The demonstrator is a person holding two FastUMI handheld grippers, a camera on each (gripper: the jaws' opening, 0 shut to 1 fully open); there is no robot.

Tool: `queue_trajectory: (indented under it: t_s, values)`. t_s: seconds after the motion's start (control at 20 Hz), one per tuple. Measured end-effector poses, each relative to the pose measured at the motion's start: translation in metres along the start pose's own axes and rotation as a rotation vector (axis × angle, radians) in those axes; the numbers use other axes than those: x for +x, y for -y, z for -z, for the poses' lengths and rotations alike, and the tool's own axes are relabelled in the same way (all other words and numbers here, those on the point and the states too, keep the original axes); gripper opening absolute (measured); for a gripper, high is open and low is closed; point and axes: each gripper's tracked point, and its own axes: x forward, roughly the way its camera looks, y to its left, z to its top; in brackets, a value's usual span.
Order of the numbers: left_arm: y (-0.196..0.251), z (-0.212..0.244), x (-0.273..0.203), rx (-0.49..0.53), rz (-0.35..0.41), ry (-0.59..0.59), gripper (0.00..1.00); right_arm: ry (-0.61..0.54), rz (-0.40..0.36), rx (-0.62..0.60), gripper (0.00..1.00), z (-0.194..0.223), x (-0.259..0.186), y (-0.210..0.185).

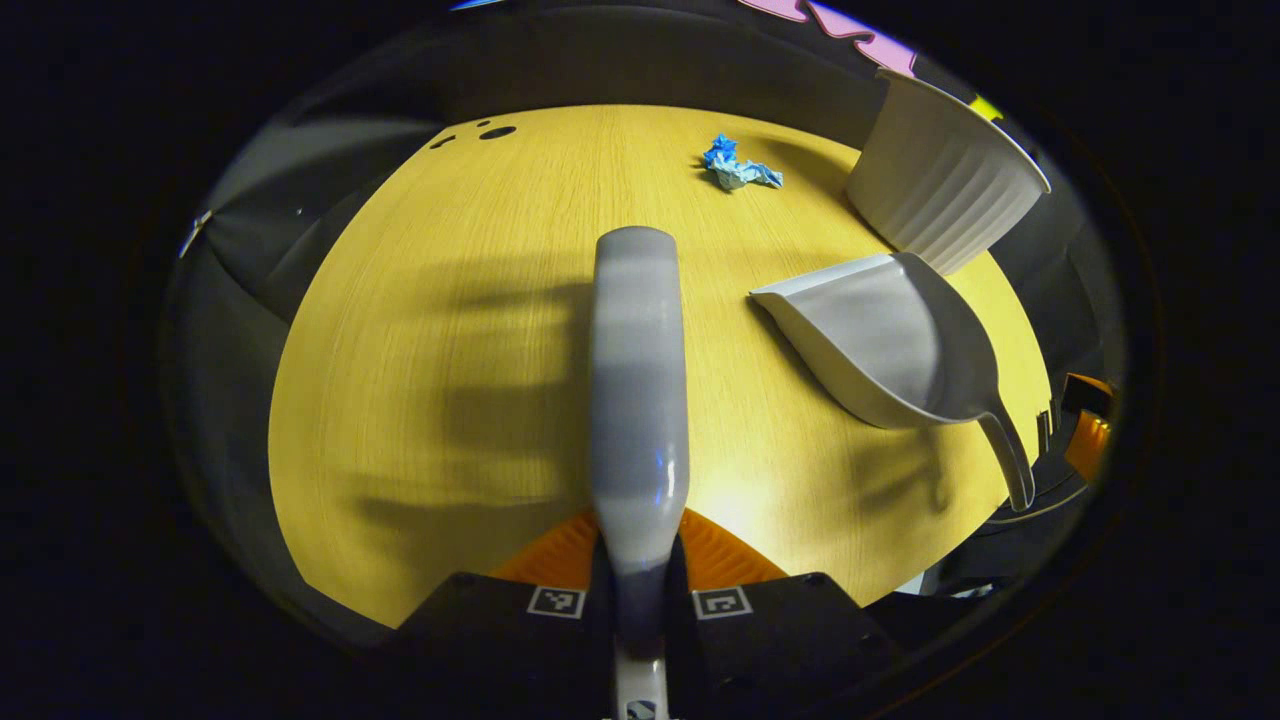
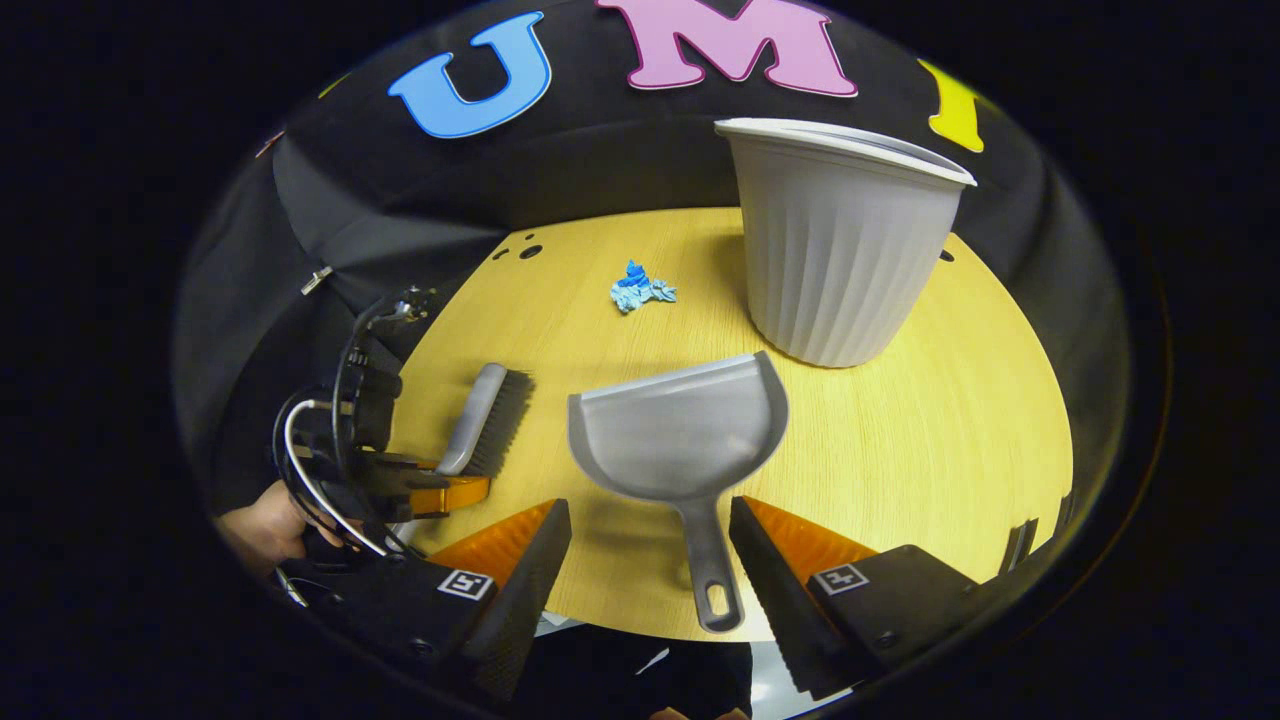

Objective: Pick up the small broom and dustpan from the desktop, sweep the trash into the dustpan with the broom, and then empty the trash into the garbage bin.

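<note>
Left gripper view: the left gripper [image 1: 640, 560] is clamped on the broom [image 1: 638, 400], whose handle runs straight ahead over the desktop [image 1: 450, 400]. Forward right lies the dustpan [image 1: 880, 340], the garbage bin [image 1: 940, 185] beyond it, blue trash [image 1: 738, 168] far ahead; bare wood stretches left to the table edge.

Right gripper view: the right gripper [image 2: 650, 560] is spread wide, its fingers flanking the dustpan's handle without touching. The bin stands just behind the pan; wood lies bare to the right.
</note>
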Motion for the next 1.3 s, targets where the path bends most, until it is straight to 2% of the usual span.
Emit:
queue_trajectory:
  t_s: [0.4, 0.65, 1.05, 1.1, 1.2, 1.3]
  values:
    - [-0.018, -0.013, -0.051, -0.034, 0.01, 0.144, 0.24, -0.159, 0.122, -0.026, 0.99, 0.034, 0.039, 0.023]
    - [-0.007, -0.015, -0.068, -0.11, 0.049, 0.16, 0.24, -0.24, 0.167, -0.087, 0.99, 0.046, 0.069, 0.043]
    - [-0.015, -0.041, -0.069, -0.157, -0.013, 0.144, 0.24, -0.361, 0.13, -0.104, 0.98, 0.069, 0.099, 0.046]
    - [-0.017, -0.046, -0.069, -0.16, -0.019, 0.141, 0.26, -0.347, 0.122, -0.109, 0.98, 0.068, 0.104, 0.046]
    - [-0.021, -0.054, -0.065, -0.147, -0.037, 0.131, 0.24, -0.352, 0.124, -0.138, 0.93, 0.066, 0.103, 0.048]
    - [-0.029, -0.063, -0.058, -0.125, -0.068, 0.119, 0.22, -0.35, 0.123, -0.139, 0.78, 0.064, 0.104, 0.05]
